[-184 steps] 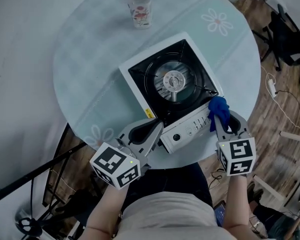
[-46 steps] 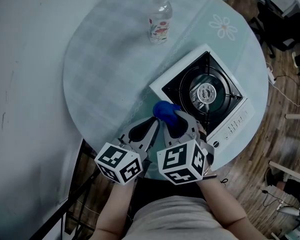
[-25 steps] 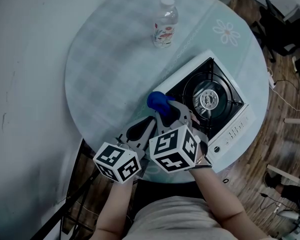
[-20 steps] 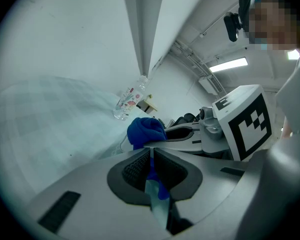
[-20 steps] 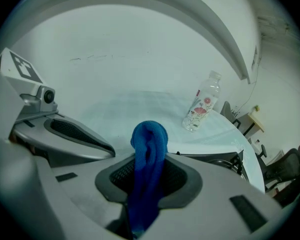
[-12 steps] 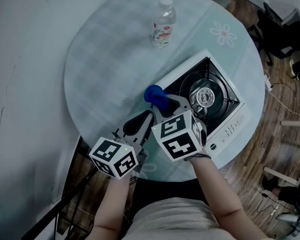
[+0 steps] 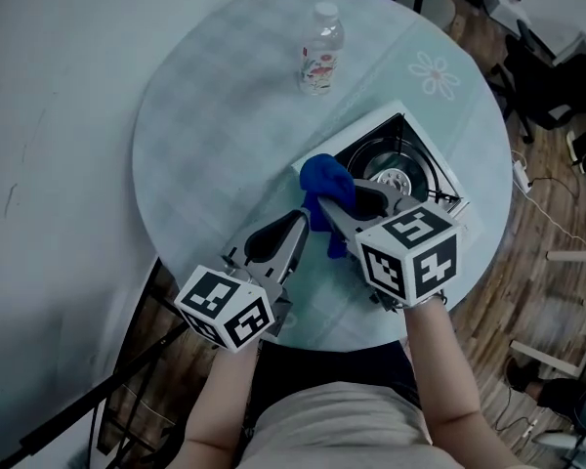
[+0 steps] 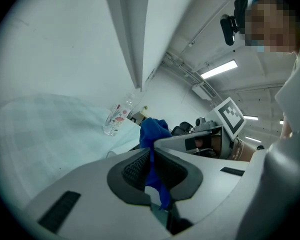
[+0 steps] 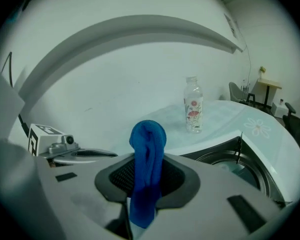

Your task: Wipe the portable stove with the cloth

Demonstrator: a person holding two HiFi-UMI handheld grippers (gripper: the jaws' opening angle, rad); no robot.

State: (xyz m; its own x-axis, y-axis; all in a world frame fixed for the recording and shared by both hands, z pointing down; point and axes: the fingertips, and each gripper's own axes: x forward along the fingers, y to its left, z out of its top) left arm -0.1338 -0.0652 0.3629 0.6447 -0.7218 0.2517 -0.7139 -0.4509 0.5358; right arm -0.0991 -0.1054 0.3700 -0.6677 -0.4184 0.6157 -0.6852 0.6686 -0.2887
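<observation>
The right gripper (image 7: pixel 340 199) and the left gripper (image 7: pixel 301 223) both looked shut on the soft blue cloth (image 7: pixel 325 180), over the white square stove's (image 7: pixel 402 164) corner. Pulling them apart could yank the cloth loose.

Stove (image 7: pixel 417 152) sits on the right of the desk (image 7: pixel 210 135). Bottle (image 7: pixel 319 52) stands farther back, to its left. Cloth (image 7: pixel 324 179) is at the stove's left corner, clamped in both left tool (image 7: pixel 299 225) and right tool (image 7: pixel 344 201).

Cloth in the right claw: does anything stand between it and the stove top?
Nothing visible does. The cloth, held in the right claw, is at the near corner of the stove; the bottle stands apart beyond. The left claw also pinches it.
</observation>
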